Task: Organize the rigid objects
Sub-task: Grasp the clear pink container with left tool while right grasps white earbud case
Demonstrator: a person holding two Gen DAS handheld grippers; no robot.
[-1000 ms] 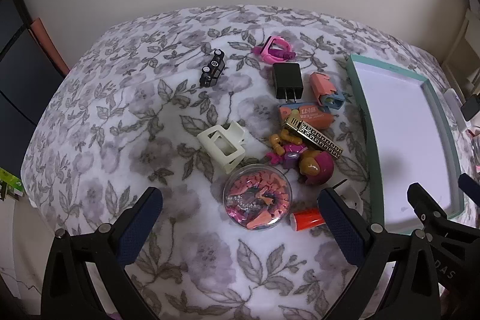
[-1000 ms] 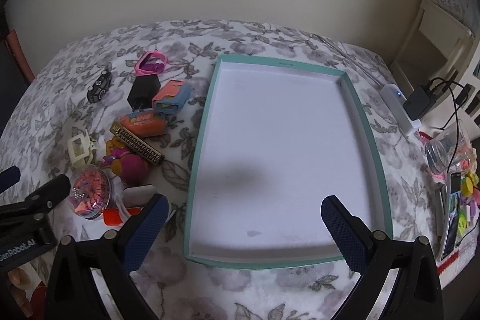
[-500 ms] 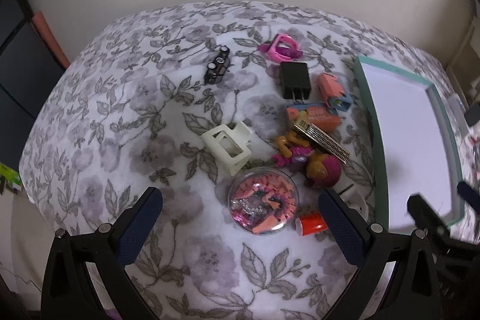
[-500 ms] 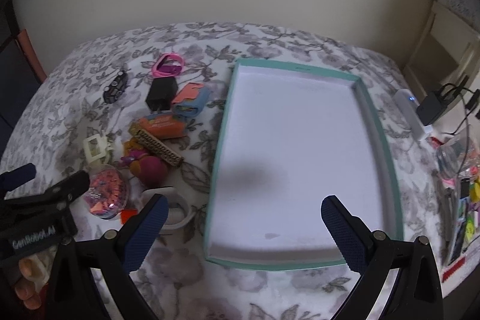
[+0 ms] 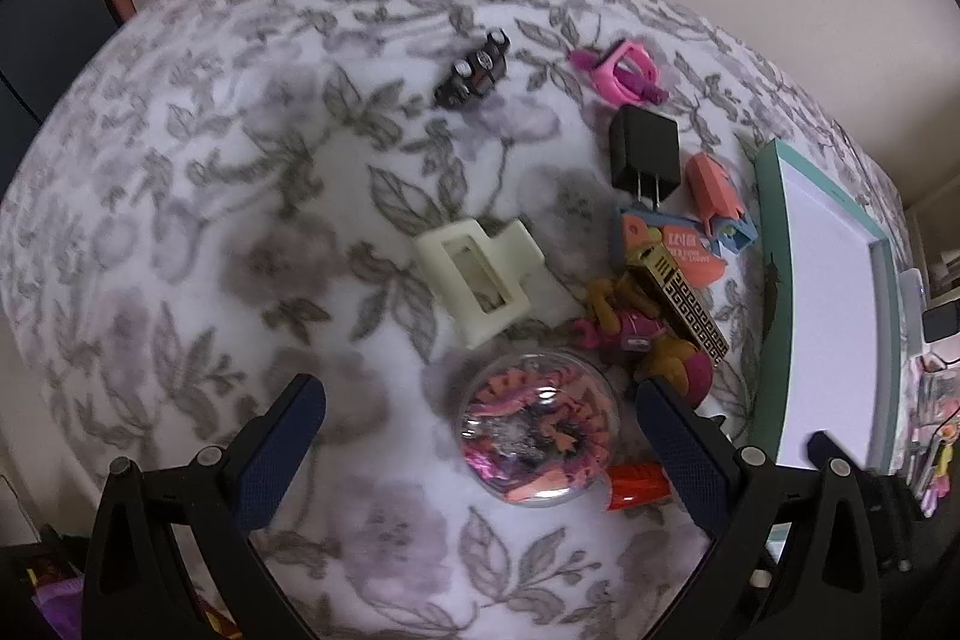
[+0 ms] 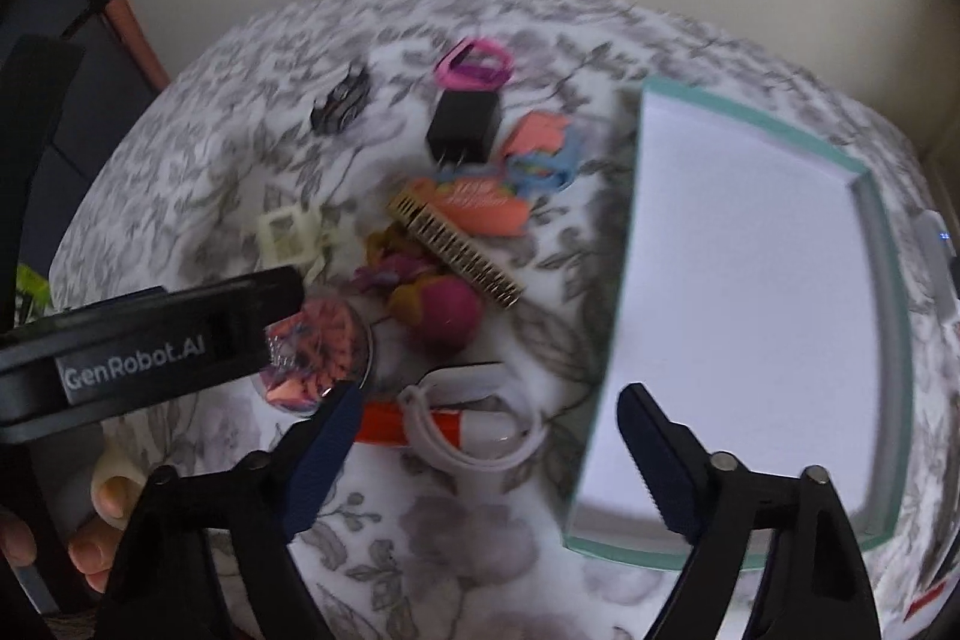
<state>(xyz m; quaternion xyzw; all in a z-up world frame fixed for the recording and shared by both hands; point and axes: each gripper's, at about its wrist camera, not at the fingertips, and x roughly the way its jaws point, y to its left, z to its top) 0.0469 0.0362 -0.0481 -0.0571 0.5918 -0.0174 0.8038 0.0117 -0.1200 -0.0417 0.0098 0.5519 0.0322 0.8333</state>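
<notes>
Both grippers are hovering over the flowered tablecloth (image 5: pixel 252 172) right now, pointing steeply down at the pile of little stuff.

The left gripper (image 5: pixel 480 451) has its jaws spread wide with nothing pinched. The clear round container (image 5: pixel 537 427) full of pink and orange bits sits between the fingers, but the pads aren't touching it. Around that container: cream hair claw (image 5: pixel 477 280) at about 11 o'clock, red tube (image 5: pixel 636 484) at 4 o'clock, pink round toy (image 5: pixel 690 373) at 2 o'clock. Further up there's a gold patterned bar (image 5: pixel 690 301), an orange packet (image 5: pixel 672 244), a black charger (image 5: pixel 645 148), a pink ring-shaped thing (image 5: pixel 621 70) and a small dark toy car (image 5: pixel 474 70).

The right gripper (image 6: pixel 489 451) is closing its jaws, still fairly wide, gripping nothing. A white looped band (image 6: pixel 468 424) lies just past its fingertips, across the red tube. The teal-rimmed white tray (image 6: pixel 864 184) sits at 3 o'clock of the pile, with none of the small items visible in it. The right view is blurry, so fine details are hard to make out.
</notes>
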